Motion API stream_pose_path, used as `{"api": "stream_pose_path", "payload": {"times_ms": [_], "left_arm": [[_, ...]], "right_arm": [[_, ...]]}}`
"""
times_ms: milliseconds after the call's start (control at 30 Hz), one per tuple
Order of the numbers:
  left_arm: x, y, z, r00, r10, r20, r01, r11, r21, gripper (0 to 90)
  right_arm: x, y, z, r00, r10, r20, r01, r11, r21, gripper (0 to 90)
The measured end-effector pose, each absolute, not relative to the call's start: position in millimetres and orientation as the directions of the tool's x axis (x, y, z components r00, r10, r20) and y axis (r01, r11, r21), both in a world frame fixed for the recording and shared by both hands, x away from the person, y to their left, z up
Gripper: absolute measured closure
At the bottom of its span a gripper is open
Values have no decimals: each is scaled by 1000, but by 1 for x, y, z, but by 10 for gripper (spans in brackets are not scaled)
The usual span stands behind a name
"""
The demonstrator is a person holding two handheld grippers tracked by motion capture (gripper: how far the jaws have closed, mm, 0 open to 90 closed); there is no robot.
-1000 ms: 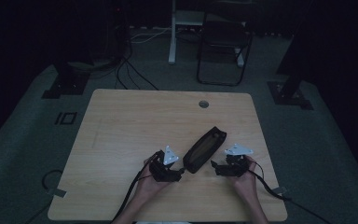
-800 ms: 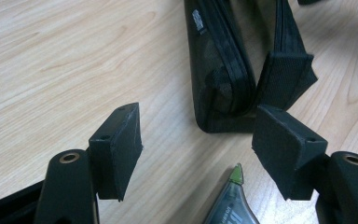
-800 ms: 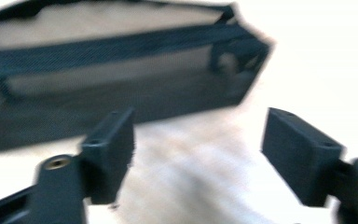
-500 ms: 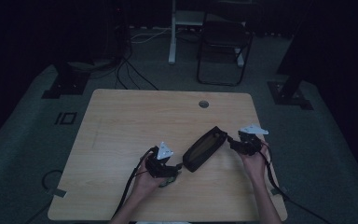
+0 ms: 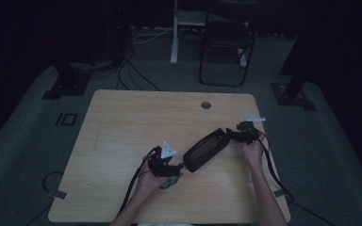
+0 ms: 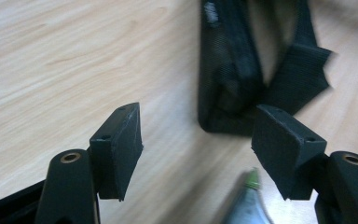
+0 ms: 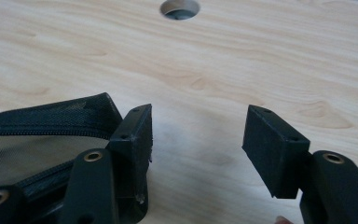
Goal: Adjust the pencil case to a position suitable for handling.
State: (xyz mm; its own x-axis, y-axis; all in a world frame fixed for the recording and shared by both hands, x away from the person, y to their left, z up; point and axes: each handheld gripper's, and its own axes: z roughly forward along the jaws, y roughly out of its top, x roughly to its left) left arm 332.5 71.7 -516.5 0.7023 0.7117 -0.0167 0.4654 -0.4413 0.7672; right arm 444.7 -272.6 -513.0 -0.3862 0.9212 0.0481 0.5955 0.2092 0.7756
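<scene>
— Judging from how things lie, which step is in hand?

— The black mesh pouch [image 5: 205, 149] is being approached at both ends, apparently to be gripped and pulled open or straightened. It lies slantwise on the tabletop [image 5: 122, 122], between the two tools.

— How are the tongs set?

— The left tongs [image 5: 178, 166] are held wide, and nothing is pinched. In the left gripper view the pouch's corner and its woven tab [image 6: 298, 70] are seen just beyond the pads. The right tongs [image 5: 231, 136] are also seen apart. In the right gripper view only bare wood lies between them, and the pouch's zipped edge [image 7: 42, 126] is passed by the outside of one pad.

— What is called for next?

— The right tongs would need to be shifted sideways so that the pouch's end is brought between the pads. The left tongs would need to be eased forward onto the tab. Then both could be closed.

— And the hands?

— The left hand [image 5: 151, 181] is kept low near the front edge, over a small green-tipped item [image 6: 249, 184]. The right hand [image 5: 252, 150] is stretched farther out, its tool pointed back toward the pouch.
</scene>
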Motion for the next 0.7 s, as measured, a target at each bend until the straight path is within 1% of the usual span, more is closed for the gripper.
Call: {"api": "stream_pose_path", "payload": {"times_ms": [67,233,300,400,567,700], "left_arm": [[334,74,-516,696,718,-17,465,-433,772,337],[336,80,-514,676,737,-16,474,-418,775,338],[330,86,-512,691,722,-31,468,-414,781,336],[323,90,-512,708,706,-33,459,-424,781,330],[325,82,-519,714,700,9,461,-480,746,332],[331,79,-522,698,716,16,467,-473,747,336]], "right_arm": [[441,-271,-515,-400,914,67,593,202,780,421],[434,-267,-521,-384,922,47,599,210,773,409],[431,-268,-522,-358,933,28,605,210,768,399],[427,-271,-523,-357,934,24,603,211,769,397],[424,-273,-524,-366,930,40,609,207,766,399],[420,-270,-525,-373,927,47,606,205,768,409]]}}
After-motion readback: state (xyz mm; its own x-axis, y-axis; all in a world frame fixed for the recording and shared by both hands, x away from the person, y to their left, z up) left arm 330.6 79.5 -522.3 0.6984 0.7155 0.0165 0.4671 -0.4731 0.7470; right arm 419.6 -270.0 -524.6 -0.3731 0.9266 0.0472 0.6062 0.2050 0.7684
